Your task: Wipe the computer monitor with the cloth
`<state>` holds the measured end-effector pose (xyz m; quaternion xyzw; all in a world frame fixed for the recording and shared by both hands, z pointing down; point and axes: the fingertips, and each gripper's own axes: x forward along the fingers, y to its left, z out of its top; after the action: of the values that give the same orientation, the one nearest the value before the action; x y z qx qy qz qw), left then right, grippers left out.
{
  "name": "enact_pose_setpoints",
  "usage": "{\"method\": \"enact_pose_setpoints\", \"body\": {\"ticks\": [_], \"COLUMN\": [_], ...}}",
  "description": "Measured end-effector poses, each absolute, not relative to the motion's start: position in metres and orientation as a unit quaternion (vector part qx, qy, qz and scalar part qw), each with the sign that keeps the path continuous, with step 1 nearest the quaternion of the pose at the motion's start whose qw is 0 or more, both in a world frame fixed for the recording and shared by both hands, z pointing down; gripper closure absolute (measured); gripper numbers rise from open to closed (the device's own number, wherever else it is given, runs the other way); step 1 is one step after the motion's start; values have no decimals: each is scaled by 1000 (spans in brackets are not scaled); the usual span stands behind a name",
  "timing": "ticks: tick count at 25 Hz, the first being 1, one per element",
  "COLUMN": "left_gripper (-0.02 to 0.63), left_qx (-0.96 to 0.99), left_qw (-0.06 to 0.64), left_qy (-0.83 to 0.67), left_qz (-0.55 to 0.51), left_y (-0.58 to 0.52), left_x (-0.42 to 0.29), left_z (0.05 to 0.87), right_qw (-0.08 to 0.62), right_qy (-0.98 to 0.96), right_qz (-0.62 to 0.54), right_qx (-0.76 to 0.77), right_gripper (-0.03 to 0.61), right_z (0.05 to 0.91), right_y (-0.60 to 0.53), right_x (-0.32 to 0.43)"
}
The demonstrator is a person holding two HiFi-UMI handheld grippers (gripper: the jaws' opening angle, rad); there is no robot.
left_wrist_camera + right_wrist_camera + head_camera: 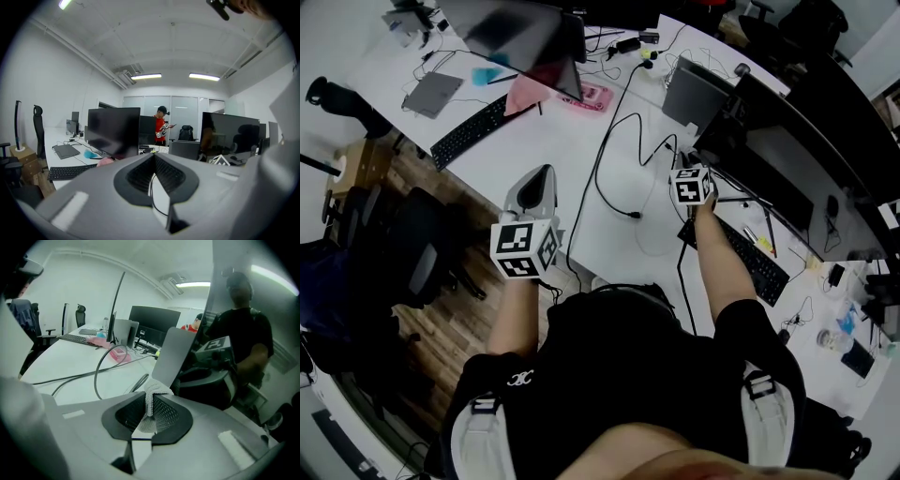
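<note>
Cloth pinched in right gripper near monitor over white desk; left gripper closed, empty.

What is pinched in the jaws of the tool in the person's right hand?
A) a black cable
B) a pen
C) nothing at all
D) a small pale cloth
D: in the right gripper view, the right gripper is shut on a pale cloth, which bunches up above the jaws and hangs out below them.
</note>
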<state>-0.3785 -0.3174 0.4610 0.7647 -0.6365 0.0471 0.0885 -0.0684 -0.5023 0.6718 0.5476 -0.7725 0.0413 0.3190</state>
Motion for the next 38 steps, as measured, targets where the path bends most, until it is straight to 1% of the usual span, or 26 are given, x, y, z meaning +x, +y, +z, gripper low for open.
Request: {"method": "enact_pose_setpoints", "body": {"ticks": [8,15,23,29,34,38], "left_gripper": [563,563,563,563,563,563], "left_qx": [769,790,808,810,819,830], "left_qw": [93,90,76,76,74,70], "left_qy": [-631,-606,-584,-581,-568,-554], "left_qz": [32,32,30,21,22,17], "left_y": [-317,-322,-327,-327,-326,-329], "left_x": [-370,-346,-329,-333,-327,-315], "left_z": [464,463,453,450,449,444], "right_qw": [266,203,127,74,30,0], "right_qy": [-765,-756,-728,-709,-700,-700], "right_qz": [-3,-39,-116,-162,-196,-221], "right_qx": [586,621,663,683,686,679], "right_gripper": [545,545,545,545,546,546], "right_z": [603,543,443,381,333,310], "right_y": [-506,-511,-505,-501,-481,-455], "right_x": [-69,-69,-67,-68,-71,-69]}}
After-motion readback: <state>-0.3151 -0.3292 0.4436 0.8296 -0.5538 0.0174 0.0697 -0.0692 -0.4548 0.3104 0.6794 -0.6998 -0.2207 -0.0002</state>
